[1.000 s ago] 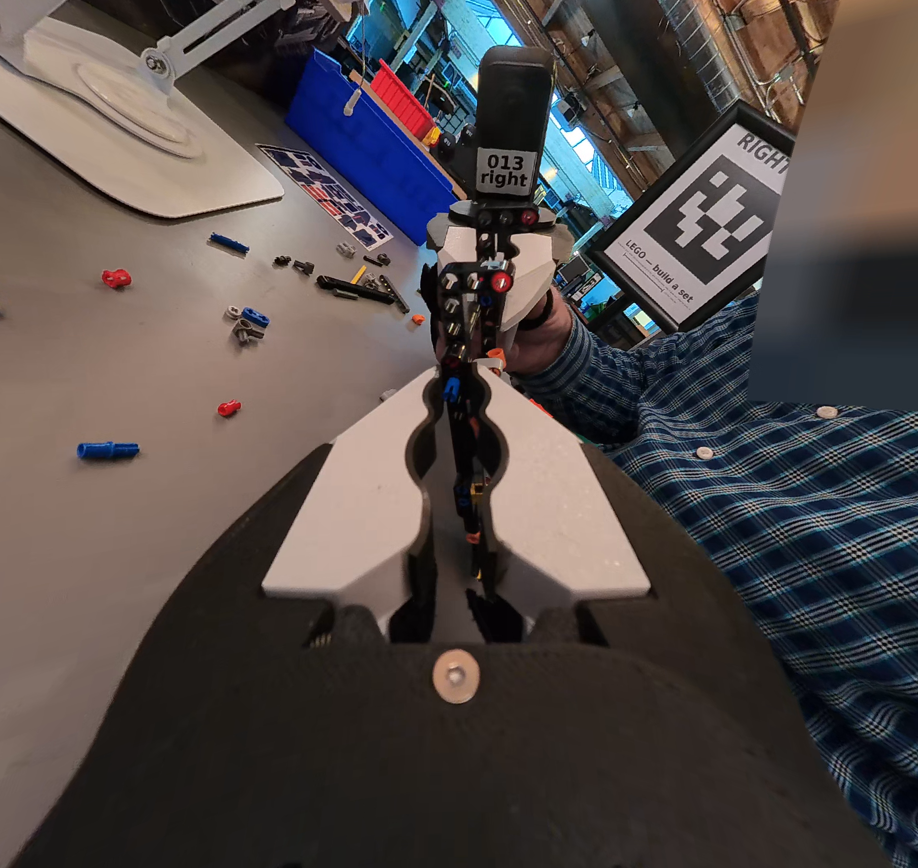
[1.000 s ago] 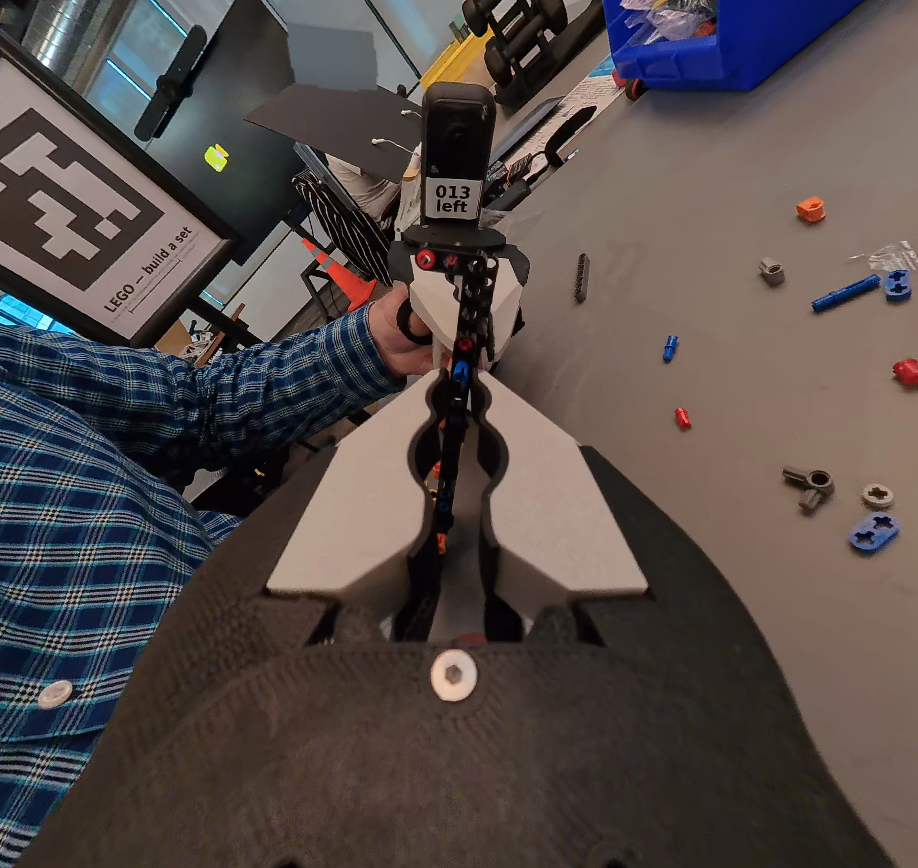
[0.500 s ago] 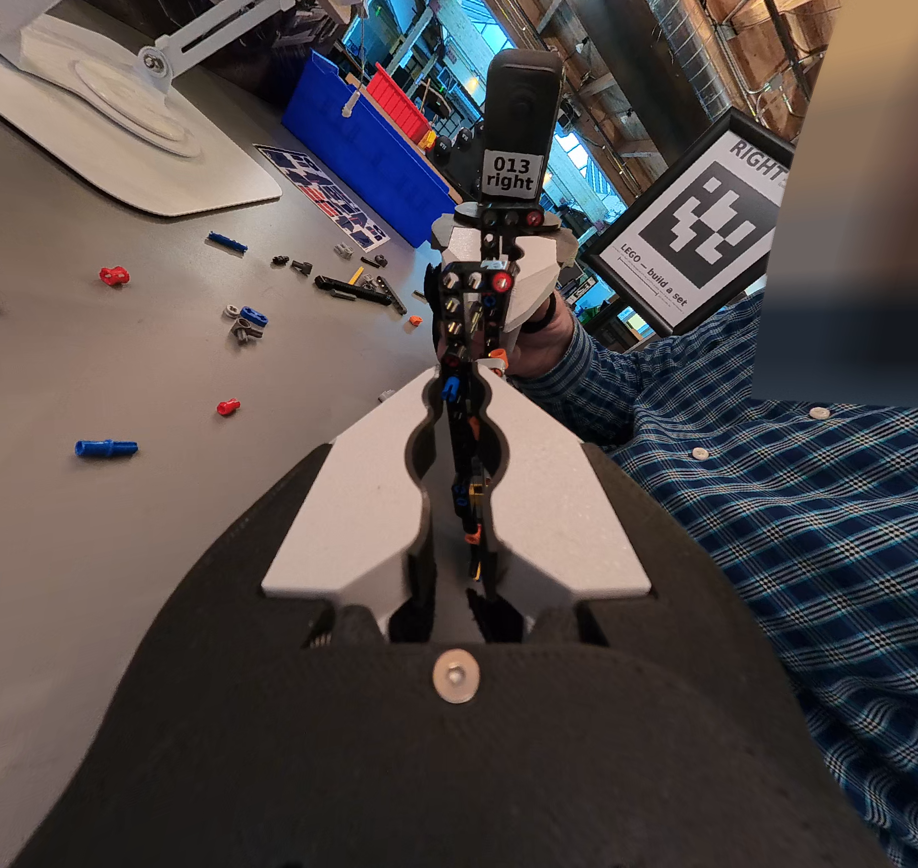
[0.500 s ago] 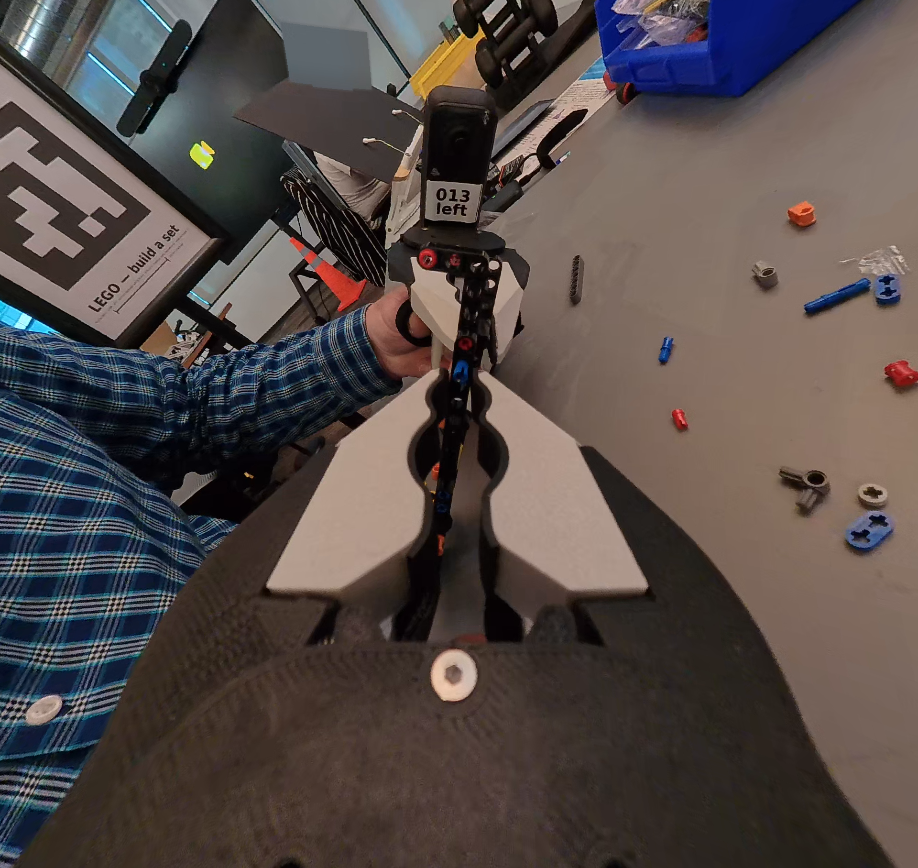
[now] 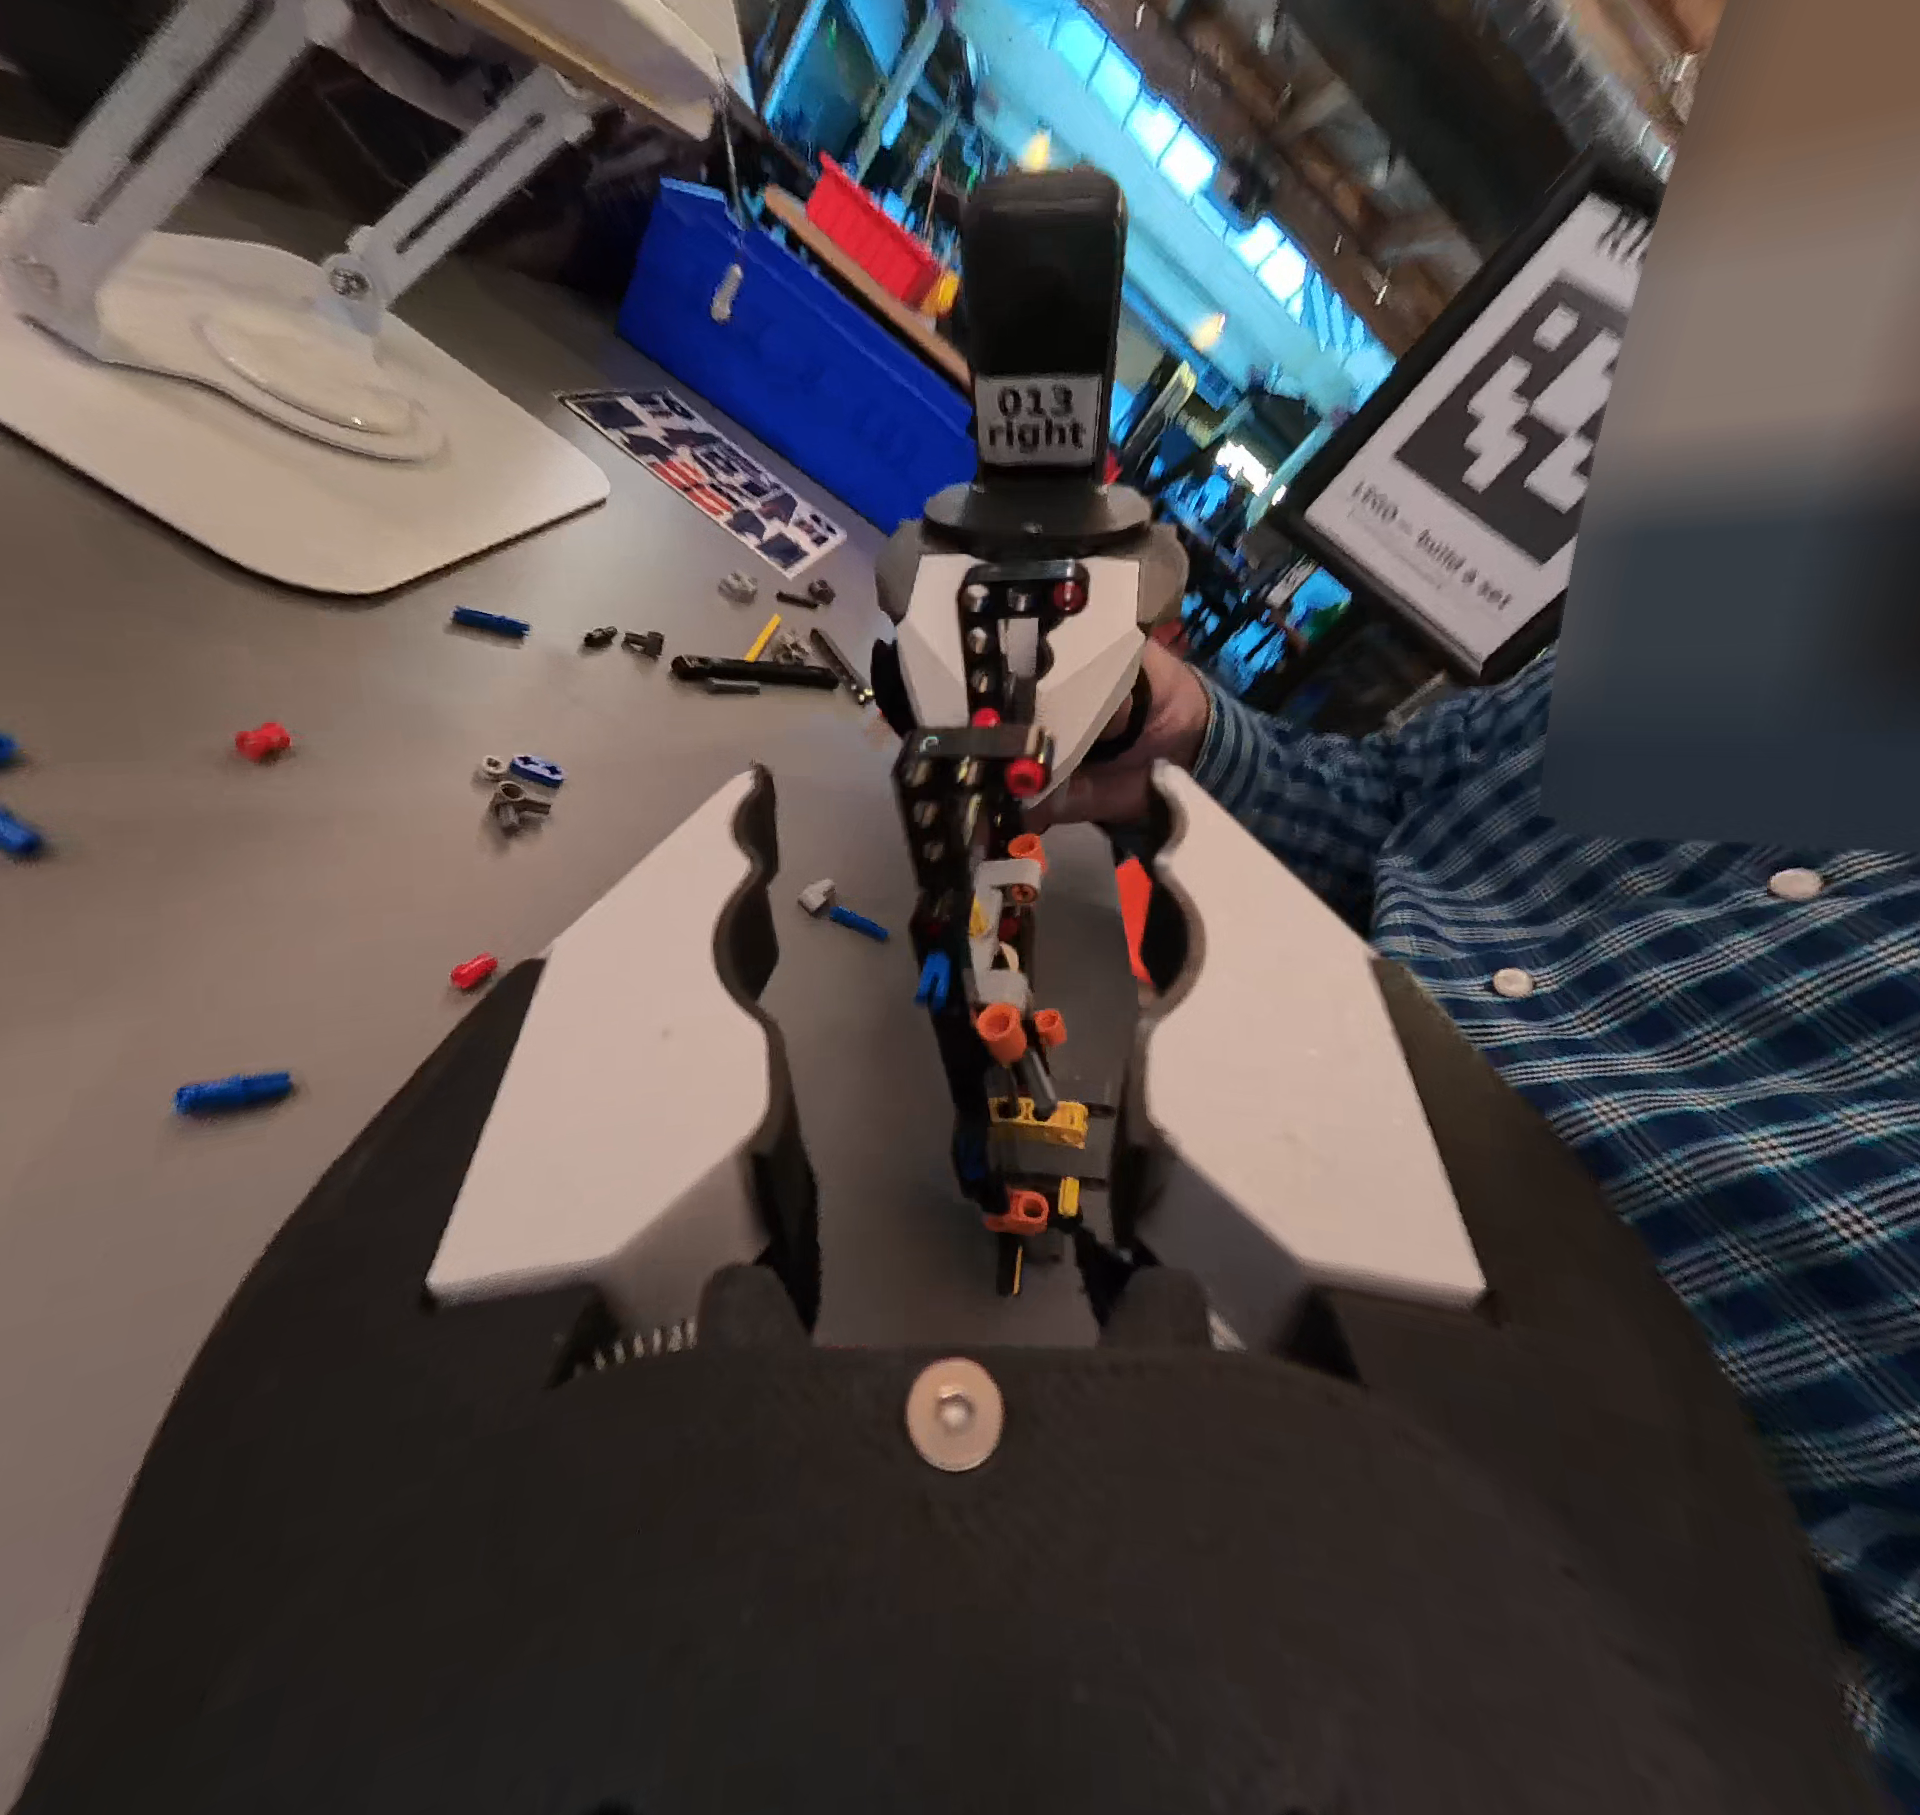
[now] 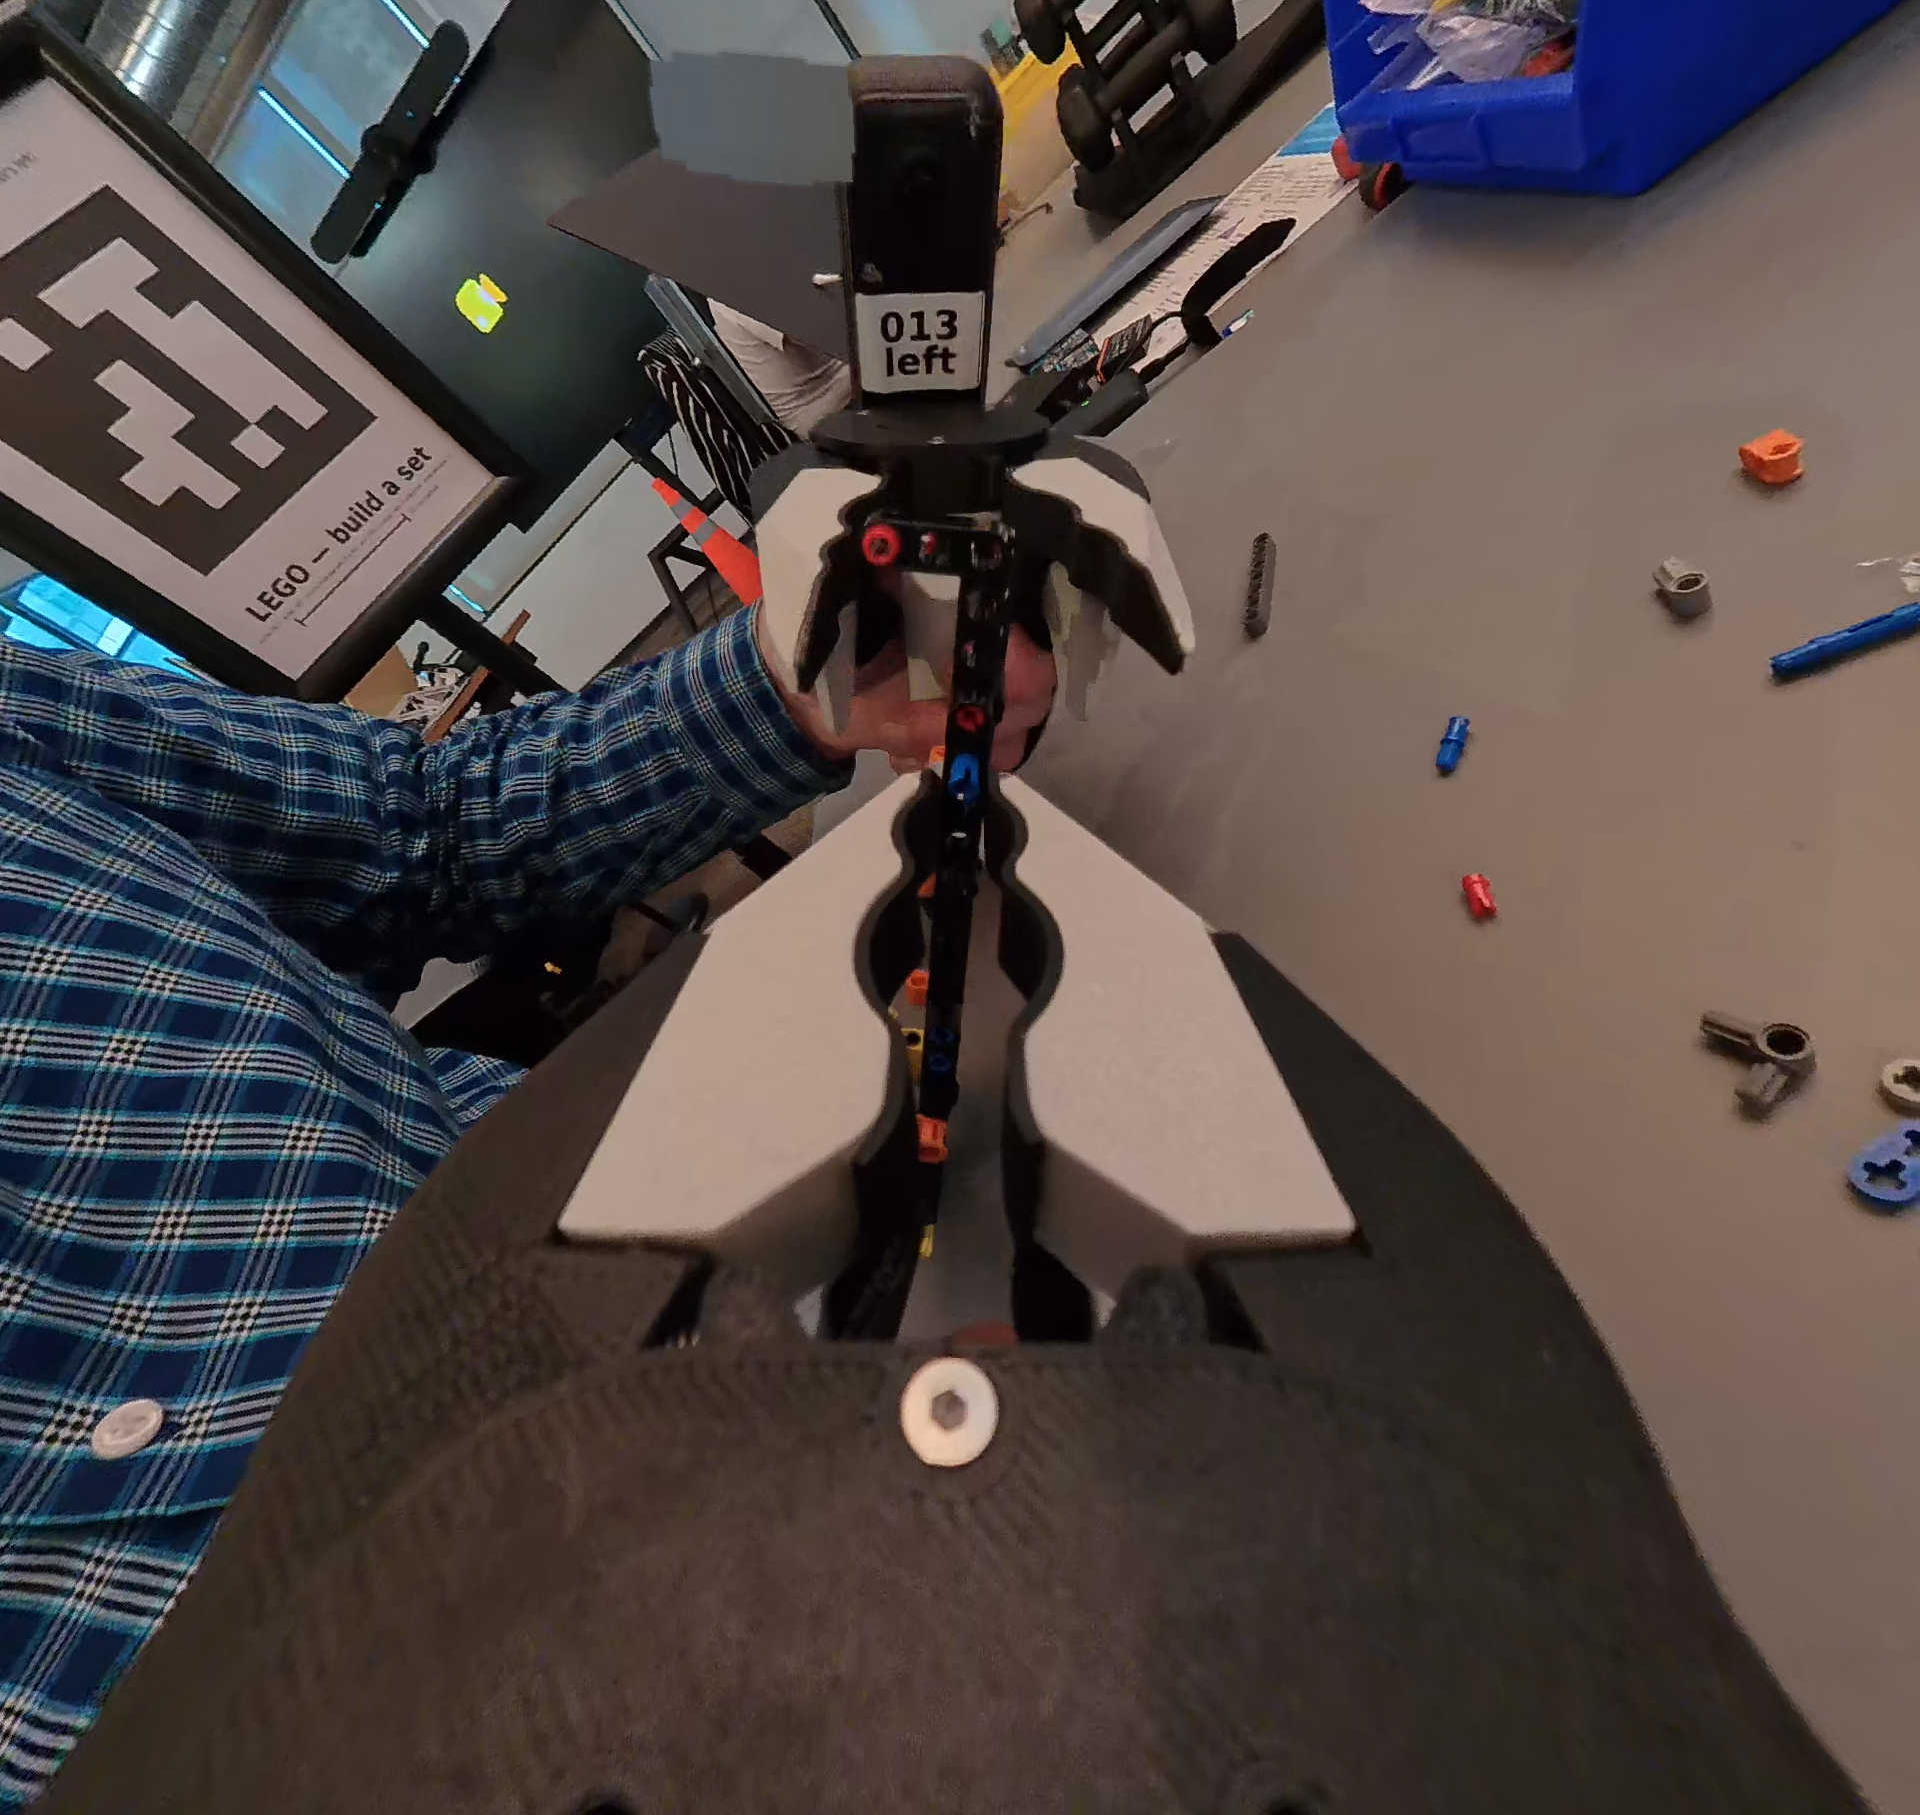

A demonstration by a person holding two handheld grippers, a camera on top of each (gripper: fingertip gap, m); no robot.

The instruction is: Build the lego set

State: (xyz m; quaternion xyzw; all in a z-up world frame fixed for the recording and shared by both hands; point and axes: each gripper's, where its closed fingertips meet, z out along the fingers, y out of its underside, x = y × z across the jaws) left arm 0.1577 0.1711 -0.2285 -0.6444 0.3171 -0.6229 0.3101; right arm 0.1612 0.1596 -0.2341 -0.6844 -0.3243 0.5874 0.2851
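Since half a second ago the left gripper (image 5: 961, 789) has let go: its white fingers (image 5: 644, 1017), which were clamped on the black lego assembly (image 5: 982, 944), now stand wide apart with the build passing between them and touching neither that I can see. The right wrist view confirms it, showing the left gripper (image 6: 977, 643) facing the camera with its jaws splayed around the far end of the build.

Going left to right in the left wrist view: a white stand base (image 5: 312, 456) sits at the far left of the grey table (image 5: 208, 934); loose parts lie scattered across it, among them a red pin (image 5: 262, 741), a blue axle (image 5: 233, 1091) and a small grey and blue cluster (image 5: 525, 789). Behind them are a sticker sheet (image 5: 717, 477) and a blue bin (image 5: 800, 383). In the middle the assembly hangs in the air above the table, studded with orange, yellow and blue connectors. At its far end the right gripper (image 5: 1013, 664) has its fingers pressed together on the black beam, and in its own view the right gripper (image 6: 956, 799) is closed hard on the assembly (image 6: 961, 830). At the right is the person's plaid sleeve (image 5: 1558, 1038).

The hand-over looks deliberate: one tool carries the long build alone, edge-on, so the other is free to regrip elsewhere or fetch a loose part from the table.
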